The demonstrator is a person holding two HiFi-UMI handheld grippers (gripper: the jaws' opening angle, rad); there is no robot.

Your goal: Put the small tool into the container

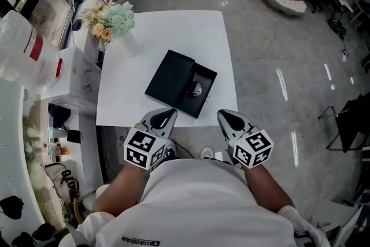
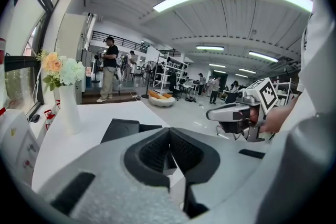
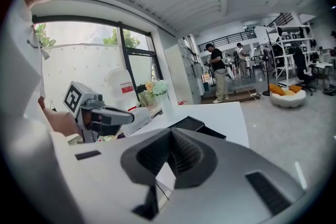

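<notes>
Left gripper (image 1: 167, 115) and right gripper (image 1: 228, 117) held low near body, just off table (image 1: 121, 101) edge, jaws closed on nothing: seems rest pose, no work in hand. Tool (image 1: 197, 89) lies inside open half of box (image 1: 170, 75), mid table; task looks done already.

Shiny item (image 1: 197, 89) in the black box (image 1: 172, 79) too small to identify (head view), box partly hidden in gripper views
</notes>
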